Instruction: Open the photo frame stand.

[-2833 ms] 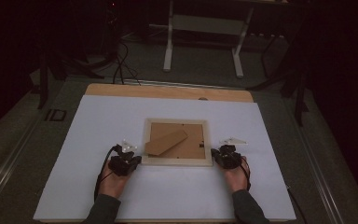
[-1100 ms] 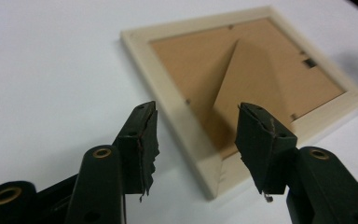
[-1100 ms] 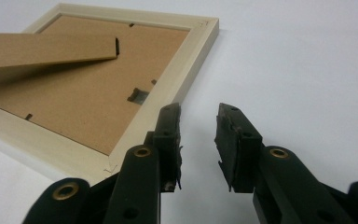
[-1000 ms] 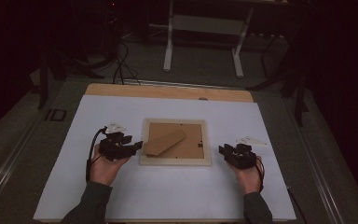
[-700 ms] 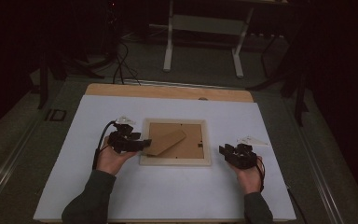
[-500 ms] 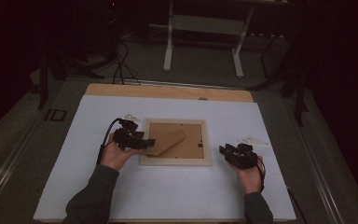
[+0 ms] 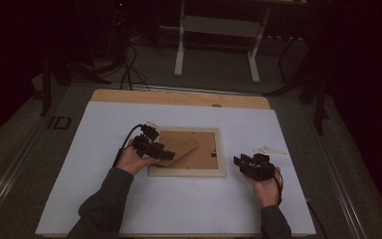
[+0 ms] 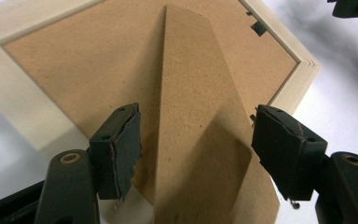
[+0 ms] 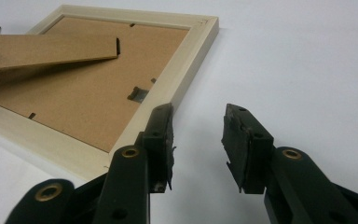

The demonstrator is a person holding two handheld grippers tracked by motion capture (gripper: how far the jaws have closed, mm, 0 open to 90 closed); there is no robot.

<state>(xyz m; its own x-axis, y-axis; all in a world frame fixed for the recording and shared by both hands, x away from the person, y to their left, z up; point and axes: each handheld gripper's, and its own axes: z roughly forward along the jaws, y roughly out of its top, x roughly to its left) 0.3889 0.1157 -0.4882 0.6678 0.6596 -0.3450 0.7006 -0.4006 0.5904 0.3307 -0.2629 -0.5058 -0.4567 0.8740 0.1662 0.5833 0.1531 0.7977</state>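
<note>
While the left gripper (image 8: pixel 193 149) straddles the brown fibreboard stand (image 8: pixel 200 116) — jaws just opened wide, gripping nothing — the pale wooden picture frame (image 7: pixel 187 172) lies face-down at centre. Right gripper (image 9: pixel 196 140) waits part-open, empty; the stand looks not yet grasped.

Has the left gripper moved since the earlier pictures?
Yes. The left gripper went from beside the picture frame's left edge to over its back, with open fingers straddling the stand flap.

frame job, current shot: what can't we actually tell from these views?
- Front of the picture frame: it lies back-up in all three views, so any glass or picture is hidden underneath.
- Base of the stand flap: cut off by the bottom edge of the left gripper view; high view too small to show its hinge.
- Left gripper: jaws straddle the flap without touching it; in the high view, hand and gripper body hide their tips.
- Small white tag near the right gripper: print too small to read.
</note>
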